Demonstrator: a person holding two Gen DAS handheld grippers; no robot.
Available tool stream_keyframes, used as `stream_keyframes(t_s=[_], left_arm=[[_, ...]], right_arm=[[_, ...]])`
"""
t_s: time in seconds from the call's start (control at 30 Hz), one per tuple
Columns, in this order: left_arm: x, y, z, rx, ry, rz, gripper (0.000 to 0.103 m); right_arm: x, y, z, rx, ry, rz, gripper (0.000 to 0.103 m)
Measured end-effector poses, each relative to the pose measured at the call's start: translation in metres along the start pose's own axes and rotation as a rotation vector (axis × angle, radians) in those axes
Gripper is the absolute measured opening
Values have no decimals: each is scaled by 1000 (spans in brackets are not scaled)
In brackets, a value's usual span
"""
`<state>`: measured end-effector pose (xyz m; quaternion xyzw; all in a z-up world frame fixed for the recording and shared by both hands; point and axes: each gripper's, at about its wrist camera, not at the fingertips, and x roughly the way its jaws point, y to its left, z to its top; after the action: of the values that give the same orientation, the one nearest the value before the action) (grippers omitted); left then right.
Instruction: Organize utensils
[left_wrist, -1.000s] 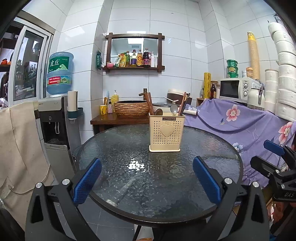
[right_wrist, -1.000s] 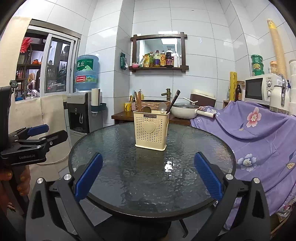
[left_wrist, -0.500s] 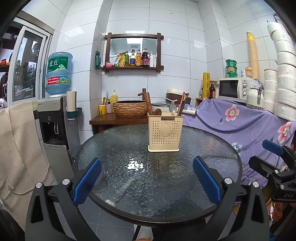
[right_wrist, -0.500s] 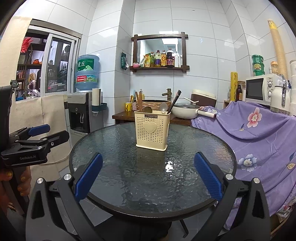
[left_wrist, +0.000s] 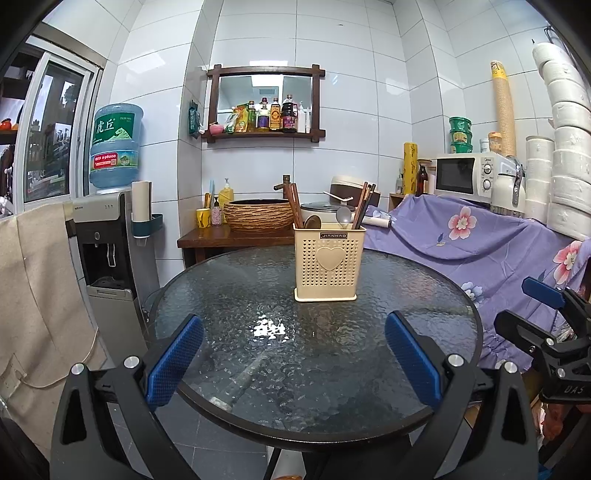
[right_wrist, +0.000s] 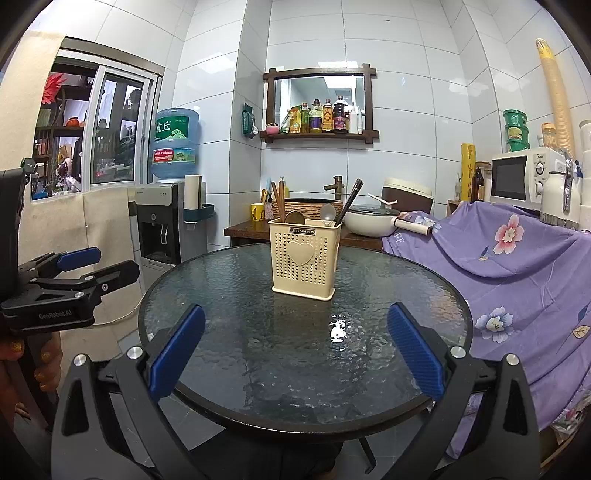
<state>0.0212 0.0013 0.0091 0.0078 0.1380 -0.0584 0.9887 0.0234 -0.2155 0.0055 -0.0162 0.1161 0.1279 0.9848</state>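
A cream perforated utensil holder (left_wrist: 329, 263) (right_wrist: 305, 258) with a heart on its front stands upright toward the far side of the round glass table (left_wrist: 258, 354) (right_wrist: 388, 280). Chopsticks (left_wrist: 295, 205) (right_wrist: 277, 201) and two spoons (left_wrist: 343, 215) (right_wrist: 327, 212) stick out of its top. My left gripper (left_wrist: 293, 360) hovers open over the table's near edge, with nothing between its blue pads. Open and empty too, my right gripper (right_wrist: 295, 360) hangs over the near edge. Each gripper is well short of the holder.
A water dispenser (left_wrist: 107, 236) stands left of the table, and a purple flowered cloth (left_wrist: 480, 243) covers furniture to the right. Behind are a wooden side table with a woven basin (left_wrist: 258, 215), a white pot (right_wrist: 373, 220) and a microwave (left_wrist: 467, 175).
Both views have shifted only slightly; the holder sits a touch higher in the left wrist view. Nothing was picked up or let go.
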Motion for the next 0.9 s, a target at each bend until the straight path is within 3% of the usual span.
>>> stream_keyframes(t_s=[0.9], left_arm=[[2, 5, 2, -13, 14, 1, 97]], right_arm=[[5, 0, -3, -7, 8, 9, 97]])
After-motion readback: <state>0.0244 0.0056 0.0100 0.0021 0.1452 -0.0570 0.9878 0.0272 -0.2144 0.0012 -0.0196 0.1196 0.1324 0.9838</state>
